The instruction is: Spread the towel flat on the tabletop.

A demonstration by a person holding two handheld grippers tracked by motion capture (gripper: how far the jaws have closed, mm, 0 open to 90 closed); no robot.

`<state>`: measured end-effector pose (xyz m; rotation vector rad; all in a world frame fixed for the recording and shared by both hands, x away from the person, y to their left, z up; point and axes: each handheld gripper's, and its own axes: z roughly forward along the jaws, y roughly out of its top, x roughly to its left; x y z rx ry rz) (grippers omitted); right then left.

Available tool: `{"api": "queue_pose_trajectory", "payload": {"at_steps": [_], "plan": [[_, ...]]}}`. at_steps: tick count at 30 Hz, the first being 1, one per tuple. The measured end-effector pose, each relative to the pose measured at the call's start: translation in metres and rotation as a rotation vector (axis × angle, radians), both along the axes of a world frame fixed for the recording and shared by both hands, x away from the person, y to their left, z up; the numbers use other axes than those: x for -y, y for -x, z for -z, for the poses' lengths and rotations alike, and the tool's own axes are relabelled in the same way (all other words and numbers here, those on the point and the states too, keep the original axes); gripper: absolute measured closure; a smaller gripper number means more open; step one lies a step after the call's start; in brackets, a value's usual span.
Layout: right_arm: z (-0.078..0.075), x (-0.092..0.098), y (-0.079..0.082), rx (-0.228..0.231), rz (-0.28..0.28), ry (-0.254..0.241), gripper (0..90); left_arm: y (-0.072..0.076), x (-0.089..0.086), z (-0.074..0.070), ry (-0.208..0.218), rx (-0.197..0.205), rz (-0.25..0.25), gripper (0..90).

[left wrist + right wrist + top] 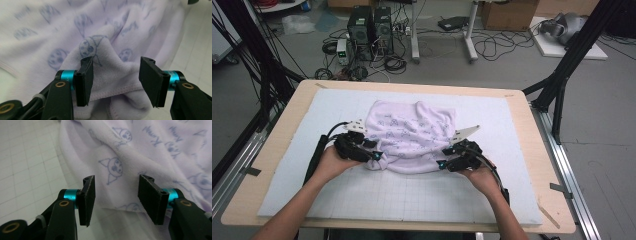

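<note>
Lilac cloth lying bunched near middle of white surface, near edge folded up. Left gripper and right gripper low at its two near corners, likely to let go after a fold. Fingers of both half wide, cloth between but not pressed. No containers here.

The towel runs past the left gripper view's edges, its far prints blurred

A lab: computer towers, tangled cables on bare floor, black rig frame, padded table.
</note>
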<state>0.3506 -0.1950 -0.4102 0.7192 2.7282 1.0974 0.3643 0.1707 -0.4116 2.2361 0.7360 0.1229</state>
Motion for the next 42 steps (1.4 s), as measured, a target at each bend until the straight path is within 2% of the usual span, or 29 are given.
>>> {"api": "queue_pose_trajectory", "payload": {"at_steps": [2, 4, 6, 8, 10, 12, 14, 17, 21, 24, 26, 28, 29, 31, 34, 36, 37, 39, 42], "plan": [[0.007, -0.006, -0.003, -0.001, -0.004, 0.012, 48.4, -0.001, 0.003, 0.009, -0.012, -0.025, 0.008, 45.2], [0.011, -0.012, -0.005, 0.008, -0.009, 0.025, 52.4, 0.0, 0.005, 0.013, -0.023, -0.023, 0.022, 50.0], [0.014, -0.015, -0.006, 0.026, -0.011, 0.049, 60.0, 0.001, 0.006, 0.014, -0.025, -0.012, 0.036, 60.8], [0.016, -0.015, -0.007, 0.02, -0.019, 0.044, 74.3, 0.003, 0.006, 0.013, -0.032, 0.004, 0.038, 74.1], [0.018, -0.014, -0.007, 0.002, -0.026, 0.04, 82.5, 0.004, 0.004, 0.01, -0.028, 0.005, 0.044, 78.1], [0.016, -0.012, -0.005, -0.017, -0.027, 0.029, 84.7, 0.006, -0.002, 0.004, -0.013, 0.013, 0.044, 79.4], [0.01, -0.009, -0.002, -0.013, -0.044, 0.016, 85.2, 0.01, -0.01, -0.005, 0.021, 0.03, 0.037, 79.8], [-0.006, -0.002, 0.008, 0.025, -0.054, 0.002, 85.4, 0.014, -0.023, -0.02, 0.059, 0.06, 0.019, 80.6], [-0.03, 0.014, 0.022, 0.073, -0.043, -0.078, 85.7, 0.019, -0.035, -0.04, 0.1, 0.086, 0.017, 80.9], [-0.045, 0.022, 0.031, 0.076, -0.057, -0.123, 87.5, 0.025, -0.035, -0.051, 0.108, 0.101, 0.039, 81.1], [-0.053, 0.025, 0.035, 0.085, -0.056, -0.124, 87.5, 0.026, -0.035, -0.054, 0.112, 0.109, 0.044, 81.0], [-0.057, 0.026, 0.034, 0.096, -0.046, -0.116, 87.5, 0.022, -0.033, -0.052, 0.093, 0.107, 0.036, 80.8], [-0.057, 0.026, 0.031, 0.096, -0.046, -0.112, 87.5, 0.02, -0.031, -0.049, 0.08, 0.106, 0.03, 80.7], [-0.05, 0.023, 0.022, 0.078, -0.032, -0.095, 87.4, 0.01, -0.026, -0.037, 0.023, 0.089, 0.015, 80.5], [-0.031, 0.018, 0.005, 0.031, -0.003, -0.057, 87.1, -0.008, -0.02, -0.019, -0.035, 0.044, -0.011, 80.2], [-0.018, 0.017, -0.007, 0.0, 0.013, -0.055, 87.0, -0.017, -0.019, -0.009, -0.066, 0.021, -0.023, 79.9], [-0.012, 0.015, -0.011, -0.012, 0.021, -0.04, 86.9, -0.021, -0.02, -0.004, -0.071, 0.0, -0.031, 79.5], [-0.001, 0.014, -0.019, -0.041, 0.031, -0.046, 86.7, -0.028, -0.023, 0.003, -0.071, -0.026, -0.046, 78.2], [0.005, 0.015, -0.025, -0.056, 0.043, -0.065, 85.4, -0.031, -0.03, 0.001, -0.058, -0.039, -0.061, 73.2]]}}
